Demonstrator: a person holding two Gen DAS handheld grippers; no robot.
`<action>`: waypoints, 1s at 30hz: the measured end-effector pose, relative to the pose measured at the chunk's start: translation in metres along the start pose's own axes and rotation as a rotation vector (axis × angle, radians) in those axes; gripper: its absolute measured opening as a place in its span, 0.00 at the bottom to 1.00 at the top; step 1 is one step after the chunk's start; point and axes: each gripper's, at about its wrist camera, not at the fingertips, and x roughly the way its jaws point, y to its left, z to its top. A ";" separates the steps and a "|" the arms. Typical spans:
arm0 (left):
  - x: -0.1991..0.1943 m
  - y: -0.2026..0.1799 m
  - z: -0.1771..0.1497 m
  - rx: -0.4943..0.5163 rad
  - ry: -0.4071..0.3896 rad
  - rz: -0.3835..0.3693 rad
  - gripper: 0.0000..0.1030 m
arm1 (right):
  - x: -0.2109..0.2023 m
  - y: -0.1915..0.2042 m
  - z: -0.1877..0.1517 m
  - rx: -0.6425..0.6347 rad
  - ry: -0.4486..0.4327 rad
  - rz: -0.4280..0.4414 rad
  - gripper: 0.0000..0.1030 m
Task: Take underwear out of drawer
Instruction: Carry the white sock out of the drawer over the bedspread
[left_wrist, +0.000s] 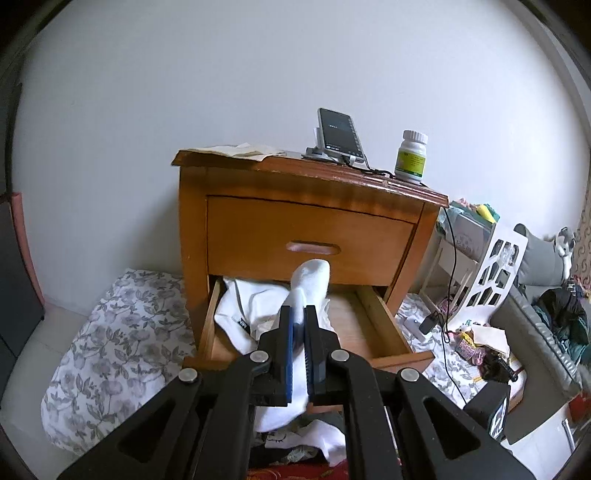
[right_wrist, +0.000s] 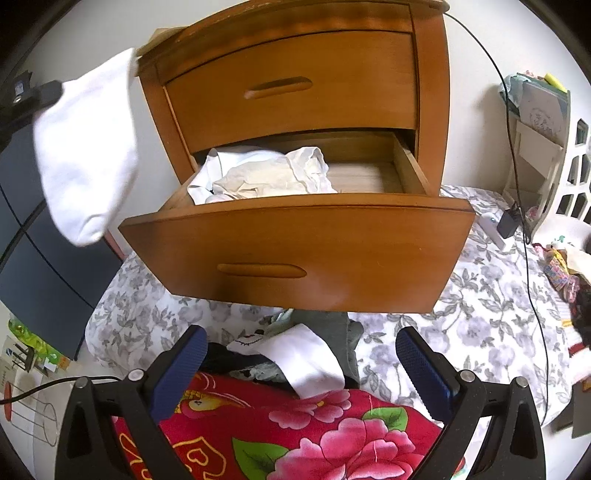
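Step in hand: lift-out. Left gripper has its jaws clenched on a white garment, held up clear above the open lower drawer. Judgement: carry it straight back over the drawer's front edge to the pile on the bed below it, letting nothing snag. More underwear fills the drawer's left half. Right gripper: jaws spread wide, holding nothing, above the pile.
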 end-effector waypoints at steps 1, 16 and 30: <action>-0.002 0.000 -0.004 -0.003 0.005 -0.002 0.05 | -0.001 0.001 -0.001 -0.003 0.002 -0.004 1.00; 0.018 0.003 -0.056 -0.044 0.152 -0.050 0.05 | -0.015 0.003 -0.007 0.005 -0.013 -0.036 1.00; 0.073 -0.003 -0.094 -0.052 0.304 -0.043 0.05 | -0.006 -0.007 -0.009 0.028 0.010 -0.032 1.00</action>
